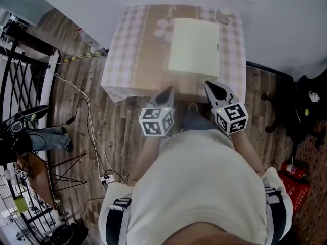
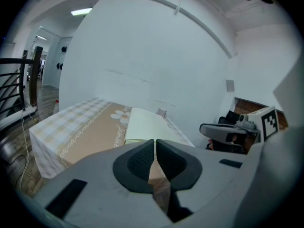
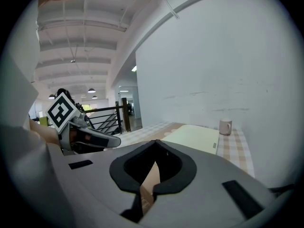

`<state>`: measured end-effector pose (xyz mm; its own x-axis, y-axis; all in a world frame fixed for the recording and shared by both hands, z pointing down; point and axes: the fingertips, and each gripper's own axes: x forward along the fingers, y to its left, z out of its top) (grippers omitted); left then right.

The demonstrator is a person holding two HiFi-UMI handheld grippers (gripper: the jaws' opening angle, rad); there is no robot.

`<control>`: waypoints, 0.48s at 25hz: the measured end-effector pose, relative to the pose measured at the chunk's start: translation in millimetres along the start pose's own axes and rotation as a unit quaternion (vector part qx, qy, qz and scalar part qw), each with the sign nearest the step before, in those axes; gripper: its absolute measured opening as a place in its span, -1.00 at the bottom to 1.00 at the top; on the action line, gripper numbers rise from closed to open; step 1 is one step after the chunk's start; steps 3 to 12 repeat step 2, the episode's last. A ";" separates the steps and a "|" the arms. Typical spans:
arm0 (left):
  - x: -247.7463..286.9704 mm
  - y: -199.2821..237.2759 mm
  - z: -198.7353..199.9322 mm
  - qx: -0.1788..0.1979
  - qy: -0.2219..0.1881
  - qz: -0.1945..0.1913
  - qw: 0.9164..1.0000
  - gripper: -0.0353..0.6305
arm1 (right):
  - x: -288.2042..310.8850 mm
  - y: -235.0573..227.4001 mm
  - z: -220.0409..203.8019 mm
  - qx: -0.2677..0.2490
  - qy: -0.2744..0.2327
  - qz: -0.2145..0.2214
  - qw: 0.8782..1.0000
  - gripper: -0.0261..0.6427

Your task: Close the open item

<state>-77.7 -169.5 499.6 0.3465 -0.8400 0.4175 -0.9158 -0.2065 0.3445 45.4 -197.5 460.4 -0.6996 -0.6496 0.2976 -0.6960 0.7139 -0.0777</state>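
Note:
A flat pale cream case (image 1: pixel 194 47) lies on the table with the checked cloth (image 1: pixel 133 60), its lid down and a small latch on its right edge. It also shows as the case (image 2: pixel 145 125) in the left gripper view and the case (image 3: pixel 194 137) in the right gripper view. My left gripper (image 1: pixel 166 93) hangs at the table's near edge, short of the case, jaws shut with nothing in them (image 2: pixel 155 144). My right gripper (image 1: pixel 210 87) hovers beside it at the near edge, jaws touching at the tips and empty (image 3: pixel 156 146).
A small cup (image 1: pixel 223 16) stands at the table's far right corner, against the white wall. Cables and a power strip (image 1: pixel 106 177) lie on the wooden floor to the left, by a black railing (image 1: pixel 20 75). Dark gear (image 1: pixel 306 106) sits on the floor at right.

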 end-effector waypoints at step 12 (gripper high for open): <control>0.5 0.0 -0.8 -0.001 0.001 -0.002 1.000 -0.84 | -0.2 -2.4 -0.8 0.002 0.000 -0.003 1.000 -0.92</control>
